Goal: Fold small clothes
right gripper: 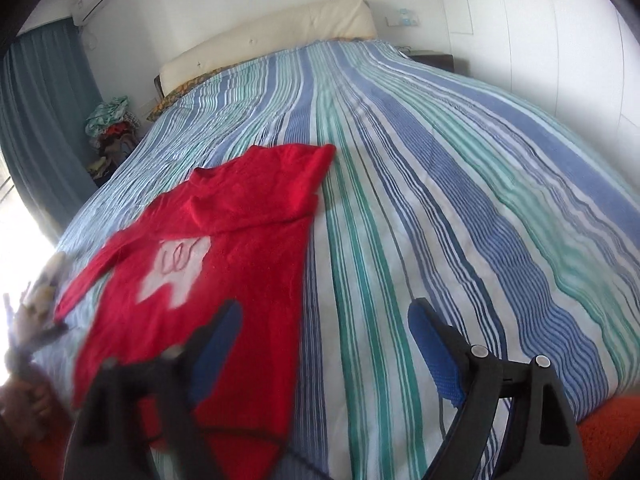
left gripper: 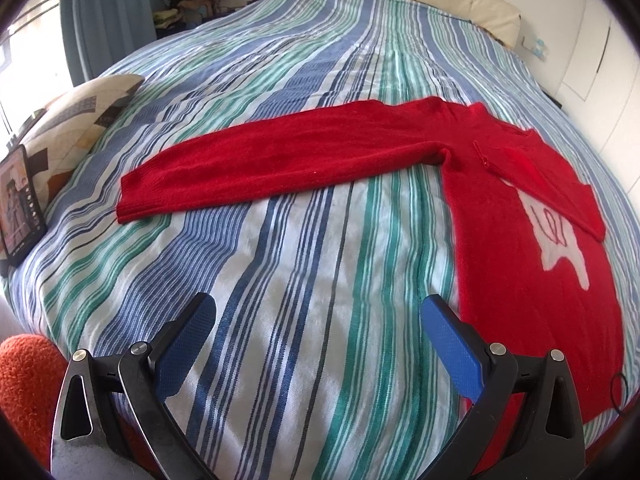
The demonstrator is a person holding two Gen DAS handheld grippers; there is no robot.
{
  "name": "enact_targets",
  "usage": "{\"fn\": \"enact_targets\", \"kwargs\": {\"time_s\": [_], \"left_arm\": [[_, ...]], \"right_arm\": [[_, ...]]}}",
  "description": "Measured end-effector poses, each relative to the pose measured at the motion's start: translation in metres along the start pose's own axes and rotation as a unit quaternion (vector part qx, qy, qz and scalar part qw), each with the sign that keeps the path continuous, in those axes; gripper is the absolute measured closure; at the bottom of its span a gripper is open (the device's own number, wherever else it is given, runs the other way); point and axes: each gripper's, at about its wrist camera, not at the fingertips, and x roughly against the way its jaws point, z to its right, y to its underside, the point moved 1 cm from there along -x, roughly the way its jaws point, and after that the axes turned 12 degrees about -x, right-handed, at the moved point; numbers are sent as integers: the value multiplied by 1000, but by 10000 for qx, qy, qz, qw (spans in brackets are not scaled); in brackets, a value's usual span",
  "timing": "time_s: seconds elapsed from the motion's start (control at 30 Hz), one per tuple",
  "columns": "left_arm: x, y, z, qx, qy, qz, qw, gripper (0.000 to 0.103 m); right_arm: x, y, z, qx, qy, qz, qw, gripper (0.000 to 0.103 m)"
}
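A small red sweater (left gripper: 520, 216) with a white motif lies flat on the striped bed. In the left wrist view its left sleeve (left gripper: 272, 160) stretches out to the left and its other sleeve is folded across the chest. My left gripper (left gripper: 318, 312) is open and empty, above the bedspread just left of the sweater's hem. In the right wrist view the sweater (right gripper: 224, 248) lies at the left with the sleeve folded in. My right gripper (right gripper: 324, 320) is open and empty, over the sweater's lower right edge; its left finger is blurred.
The striped bedspread (left gripper: 304, 288) covers the bed. A patterned pillow (left gripper: 76, 120) and a tablet (left gripper: 18, 204) lie at the left edge. A cream headboard (right gripper: 272, 36) is at the far end. Piled clothes (right gripper: 112, 120) stand beside the bed. An orange rug (left gripper: 28, 384) lies below the near edge.
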Motion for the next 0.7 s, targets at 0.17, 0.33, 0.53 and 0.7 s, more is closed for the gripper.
{"fn": "enact_targets", "kwargs": {"time_s": [0.17,0.33,0.53,0.7], "left_arm": [[1,2,-7,145,-20,-19,9999,1],[-5,2,-16,417,105,-122,9990,1],[-8,3,-20,568,167,-179,9981,1],[-9,3,-15,441,146,-211,9987,1]], "right_arm": [[-12,5,-5,127,50,-118,9998,18],[-10,10,-17,417,35,-62,9991,18],[-13,11,-16,424,79,-65,9990,18],[-9,9,-15,371,92,30,9993,18]]}}
